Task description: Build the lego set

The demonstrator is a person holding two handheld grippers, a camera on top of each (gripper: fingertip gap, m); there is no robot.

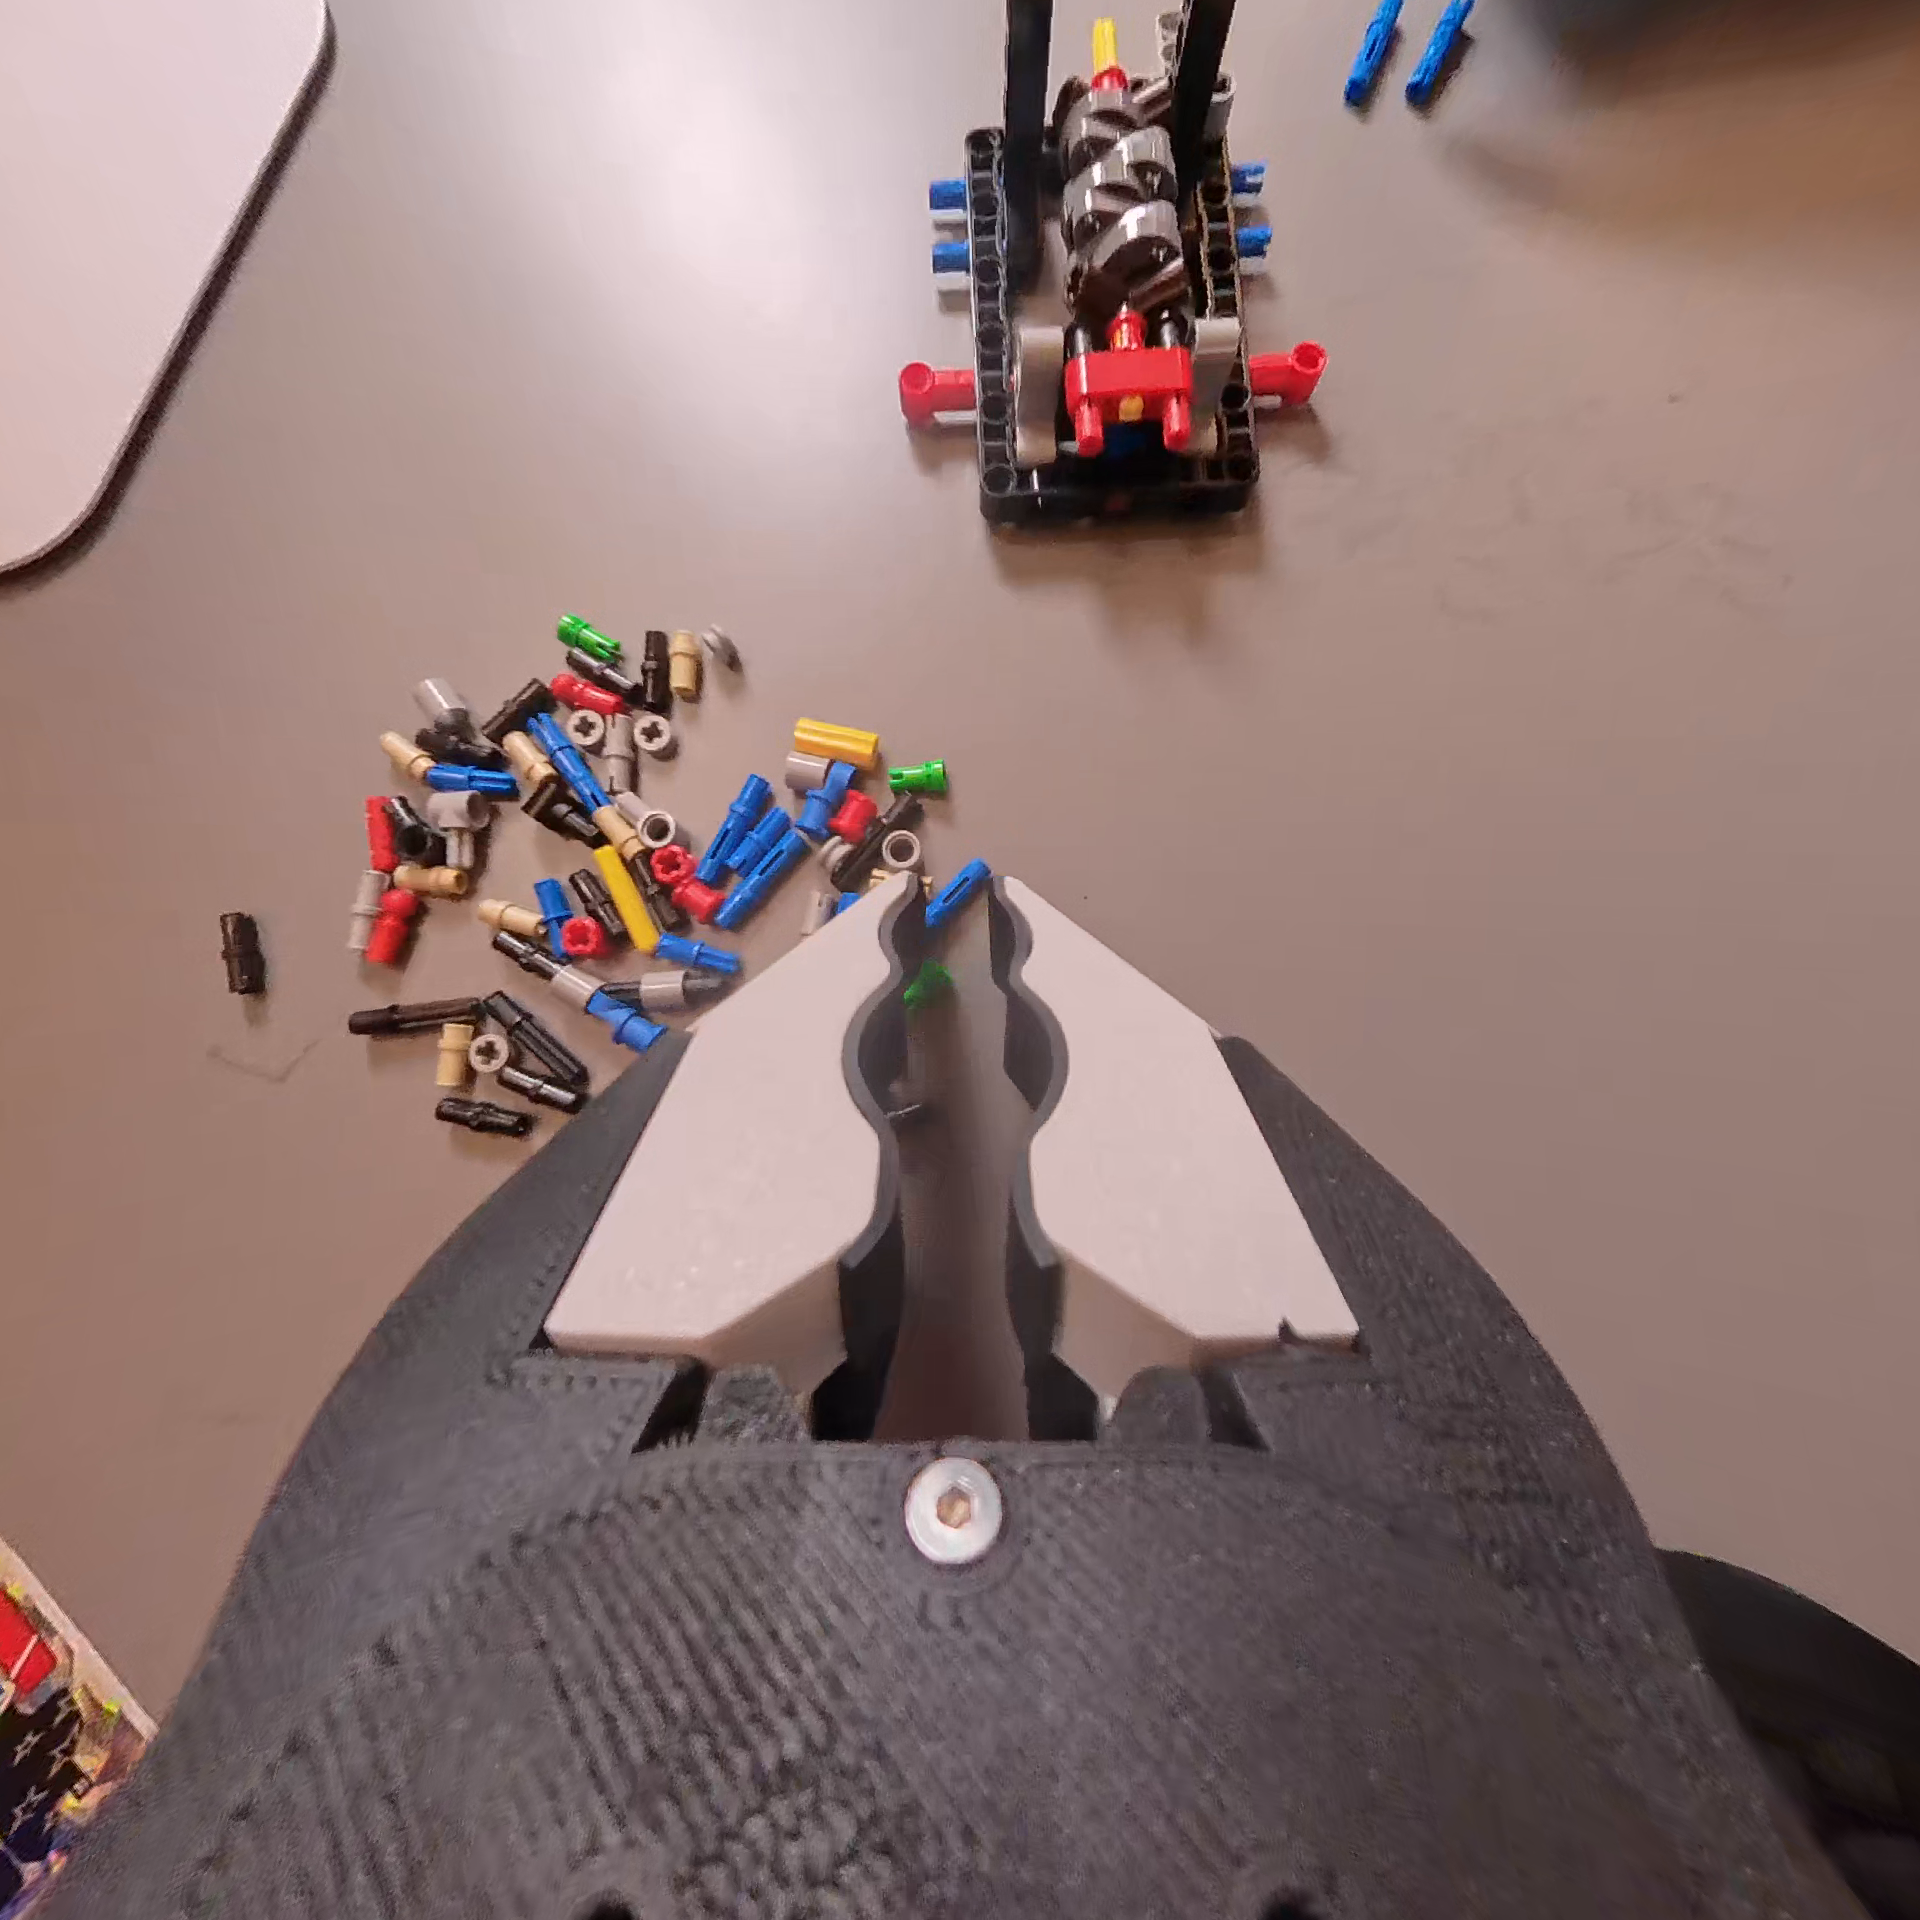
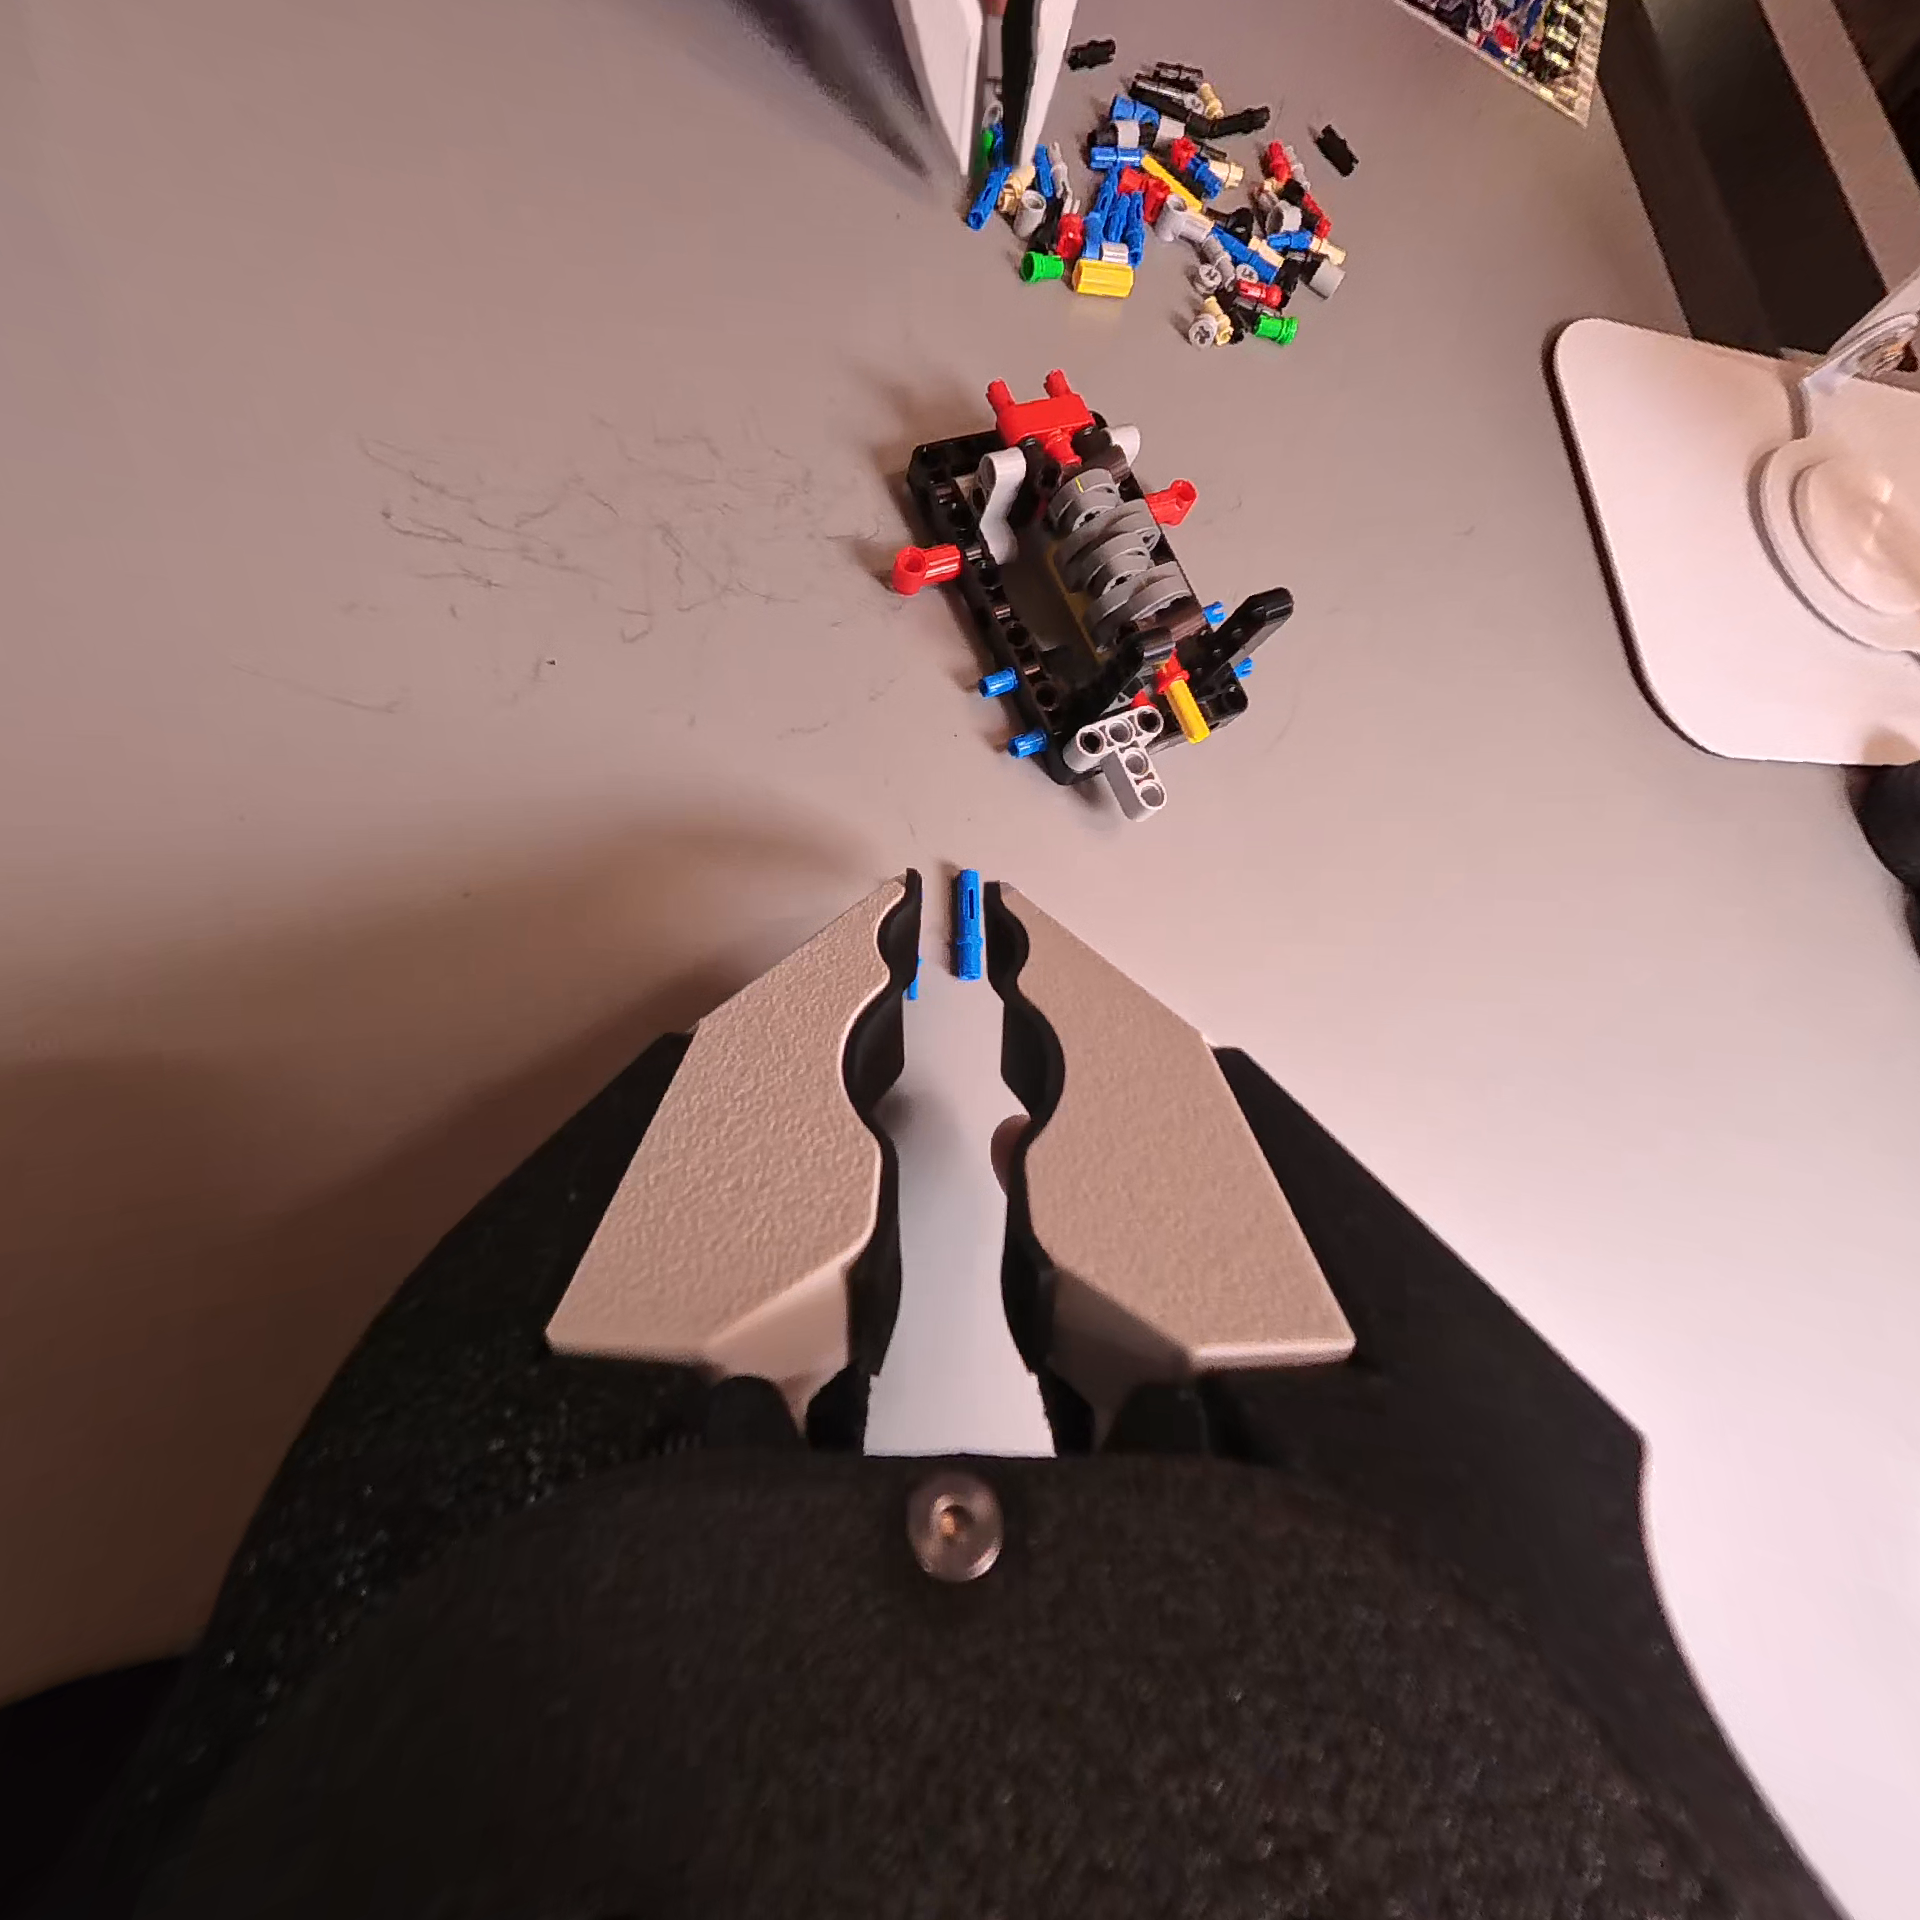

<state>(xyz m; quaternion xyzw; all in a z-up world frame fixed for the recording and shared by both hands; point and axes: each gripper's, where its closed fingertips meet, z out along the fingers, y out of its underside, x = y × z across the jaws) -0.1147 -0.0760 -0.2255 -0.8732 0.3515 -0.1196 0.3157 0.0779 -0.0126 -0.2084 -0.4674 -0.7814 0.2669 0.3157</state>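
Note:
The part-built lego assembly (image 1: 1117, 343), a black frame with grey gears and red and blue pins, stands on the brown table ahead of my left gripper (image 1: 956, 891). It also shows in the right wrist view (image 2: 1091, 592). My left gripper is slightly open at the right edge of the pile of loose pins (image 1: 623, 862). A blue pin (image 1: 956, 891) and a green pin (image 1: 925, 982) show in its gap. My right gripper (image 2: 951, 896) is slightly open, low over the table, and a blue pin (image 2: 966, 925) lies between its tips, untouched. A second blue pin (image 2: 914, 977) is mostly hidden under its left finger.
The white base of a stand (image 2: 1714, 540) sits right of the assembly, and shows in the left wrist view (image 1: 125, 260). A printed booklet (image 1: 42, 1704) lies at the table edge. The pile (image 2: 1174, 197) and my left gripper (image 2: 997, 83) show far off in the right wrist view. My right fingertips sit around 20 cm from my left ones.

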